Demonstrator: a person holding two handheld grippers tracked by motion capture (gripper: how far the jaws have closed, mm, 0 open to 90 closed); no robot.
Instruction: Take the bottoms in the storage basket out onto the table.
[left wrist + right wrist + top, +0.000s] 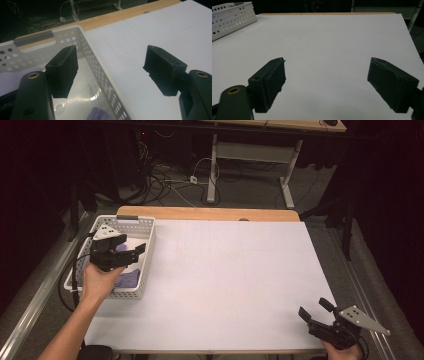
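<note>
Nearest to us, at the table's near right corner, we hold the right gripper low over the white table sheet, its jaws spread wide with nothing between them; the right gripper view shows both black jaws apart above bare white surface. Over at the left edge of the table sits the white perforated basket, and in it lies a lilac cloth, bunched toward the near end; in the left gripper view the basket's floor beyond the cloth is bare and glossy. We keep the left gripper above the basket, pointing toward the table's middle, our left hand wrapped around its body from the near side and the forearm coming in from the bottom left. Its jaws stand released and wide, one over the basket's inside and the other over the white sheet, straddling the basket's right wall without touching it. The cloth lies below and behind the jaws, not gripped.
</note>
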